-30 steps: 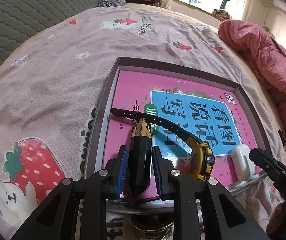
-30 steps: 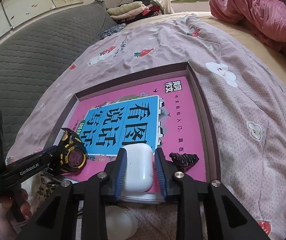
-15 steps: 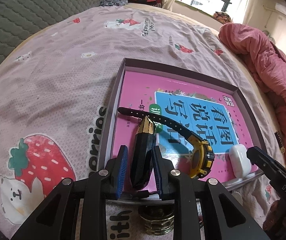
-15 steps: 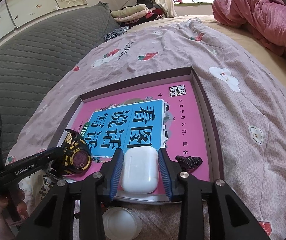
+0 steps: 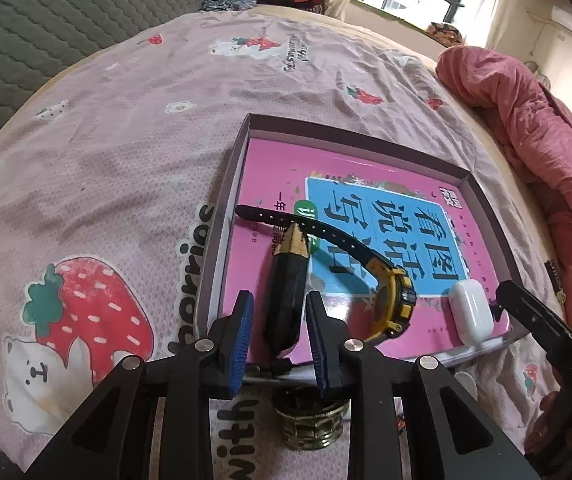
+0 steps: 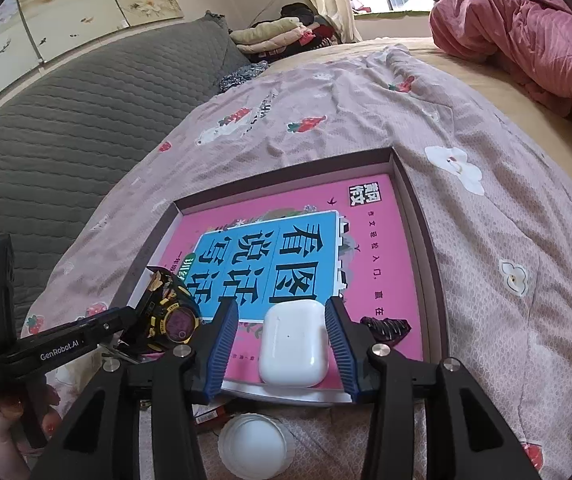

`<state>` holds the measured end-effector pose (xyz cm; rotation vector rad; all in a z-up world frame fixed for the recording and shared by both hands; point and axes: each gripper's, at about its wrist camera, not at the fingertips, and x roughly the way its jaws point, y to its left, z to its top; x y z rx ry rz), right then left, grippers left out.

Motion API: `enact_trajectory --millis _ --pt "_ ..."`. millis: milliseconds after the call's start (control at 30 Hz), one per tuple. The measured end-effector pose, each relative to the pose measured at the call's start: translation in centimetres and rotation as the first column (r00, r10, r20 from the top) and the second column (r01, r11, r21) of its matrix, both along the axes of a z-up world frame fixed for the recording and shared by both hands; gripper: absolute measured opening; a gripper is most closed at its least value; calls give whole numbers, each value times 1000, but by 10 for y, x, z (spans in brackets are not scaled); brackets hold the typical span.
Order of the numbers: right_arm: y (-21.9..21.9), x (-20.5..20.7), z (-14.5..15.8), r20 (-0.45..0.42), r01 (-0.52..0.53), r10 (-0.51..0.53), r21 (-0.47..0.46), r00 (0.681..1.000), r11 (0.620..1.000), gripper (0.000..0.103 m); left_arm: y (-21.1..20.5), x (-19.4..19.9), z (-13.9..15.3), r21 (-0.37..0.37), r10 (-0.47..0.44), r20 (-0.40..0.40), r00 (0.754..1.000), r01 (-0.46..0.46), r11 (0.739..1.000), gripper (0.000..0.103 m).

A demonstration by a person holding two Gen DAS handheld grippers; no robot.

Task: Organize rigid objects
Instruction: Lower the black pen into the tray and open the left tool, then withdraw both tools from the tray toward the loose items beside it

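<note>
Tray: the shallow box (image 5: 222, 216) lies on the bed (image 5: 126, 128) as the collecting place; a pink book (image 6: 373, 216) lines its floor and the rigid things rest on it along the near edge.
Left gripper: the left gripper (image 5: 278, 332) stands a little apart around the black-and-gold clip (image 5: 287, 284), pads clear of both its sides, so the clip lies on the book by its own weight.
Right gripper: the right gripper (image 6: 282, 344) straddles the white earbud case (image 6: 293, 340) with gaps on both sides; nothing is gripped.
Neighbours: the yellow watch (image 5: 391, 300) sits at 3 o'clock from the clip, the case further the same way.
Change: a second ago both grippers pinched their items; their jaws have just been opening, the right much further, each item lying loose between them.
Judgement: both items look delivered.
</note>
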<state>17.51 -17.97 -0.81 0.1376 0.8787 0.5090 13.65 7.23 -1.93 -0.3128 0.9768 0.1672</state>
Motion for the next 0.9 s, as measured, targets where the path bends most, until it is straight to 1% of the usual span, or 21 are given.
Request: enact_trajectory --millis 100,267,367,467,900 --pt "-1 -2 3 20 7 -7 -10 1000 1000 50 -2 -4 2 0 -3 0 1000 3 1000 31" --pt "-4 -3 9 35 -2 1 20 999 1000 50 -8 -10 6 2 -12 5 1000 12 1000 39" --pt "-3 -4 13 52 -7 6 15 999 1000 54 -10 -13 8 -1 -16 8 1000 16 1000 44" --pt "-2 -7 17 70 -16 15 16 997 1000 55 -12 -15 10 7 -20 6 1000 19 1000 45" --pt "-1 -13 25 92 -44 41 32 995 999 55 -19 -23 23 30 -20 10 1000 20 999 46"
